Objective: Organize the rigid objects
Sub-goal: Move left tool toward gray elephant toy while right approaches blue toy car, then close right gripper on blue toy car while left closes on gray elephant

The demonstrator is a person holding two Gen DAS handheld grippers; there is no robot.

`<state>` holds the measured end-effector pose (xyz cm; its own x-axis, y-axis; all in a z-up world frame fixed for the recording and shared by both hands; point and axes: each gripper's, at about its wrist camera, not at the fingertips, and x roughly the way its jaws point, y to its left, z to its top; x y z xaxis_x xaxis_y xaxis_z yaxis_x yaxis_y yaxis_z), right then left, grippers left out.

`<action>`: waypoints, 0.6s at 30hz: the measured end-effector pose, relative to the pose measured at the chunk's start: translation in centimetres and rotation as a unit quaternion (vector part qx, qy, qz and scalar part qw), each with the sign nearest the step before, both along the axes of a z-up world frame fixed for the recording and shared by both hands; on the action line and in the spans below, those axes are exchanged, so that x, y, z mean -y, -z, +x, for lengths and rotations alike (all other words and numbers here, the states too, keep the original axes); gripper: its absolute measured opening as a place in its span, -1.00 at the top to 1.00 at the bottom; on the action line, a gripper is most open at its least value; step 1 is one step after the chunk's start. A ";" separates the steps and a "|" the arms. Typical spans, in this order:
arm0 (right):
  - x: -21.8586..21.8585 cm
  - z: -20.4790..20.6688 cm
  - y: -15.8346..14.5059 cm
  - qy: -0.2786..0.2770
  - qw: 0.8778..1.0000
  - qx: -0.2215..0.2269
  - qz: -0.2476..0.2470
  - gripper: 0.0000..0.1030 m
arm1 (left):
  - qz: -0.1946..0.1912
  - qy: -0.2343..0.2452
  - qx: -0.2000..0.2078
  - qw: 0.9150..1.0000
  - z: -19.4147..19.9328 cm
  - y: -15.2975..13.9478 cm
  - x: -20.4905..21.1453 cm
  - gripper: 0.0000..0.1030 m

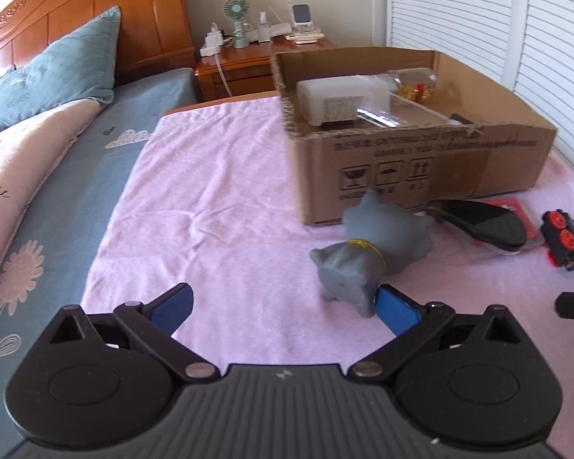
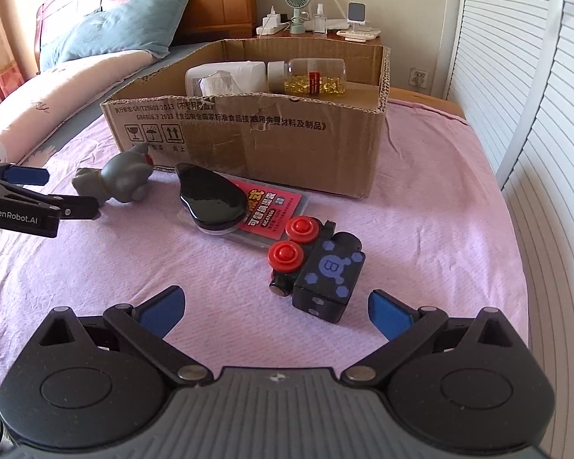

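Note:
A grey toy animal lies on the pink blanket in front of a cardboard box; it also shows in the right wrist view. My left gripper is open, its right finger beside the toy's rear. The left gripper shows at the left of the right wrist view. A black toy train with red wheels lies just ahead of my open right gripper. A black oval object rests on a red card packet. The box holds a white container and a bottle of yellow capsules.
The pink blanket covers the bed. A blue pillow and wooden headboard are at the left. A nightstand with a fan and small items is behind. White louvred doors run along the right.

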<state>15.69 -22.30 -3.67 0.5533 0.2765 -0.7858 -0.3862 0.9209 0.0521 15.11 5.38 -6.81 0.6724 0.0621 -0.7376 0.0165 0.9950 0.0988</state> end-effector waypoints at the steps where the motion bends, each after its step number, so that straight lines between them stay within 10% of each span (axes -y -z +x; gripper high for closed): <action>1: 0.1 0.0 0.0 0.004 1.000 0.000 0.001 -1.00 | 0.003 -0.007 0.000 1.000 0.1 0.0 -0.3 -0.96; 18: 0.2 0.8 0.7 0.066 0.997 0.015 -0.021 -0.73 | -0.023 -0.003 -0.011 1.000 -1.1 0.6 0.1 -0.96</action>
<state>16.45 -22.52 -4.36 0.6060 0.1668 -0.7778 -0.2621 0.9650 0.0028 13.97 5.26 -7.44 0.6550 0.0323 -0.7549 0.0115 0.9985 0.0526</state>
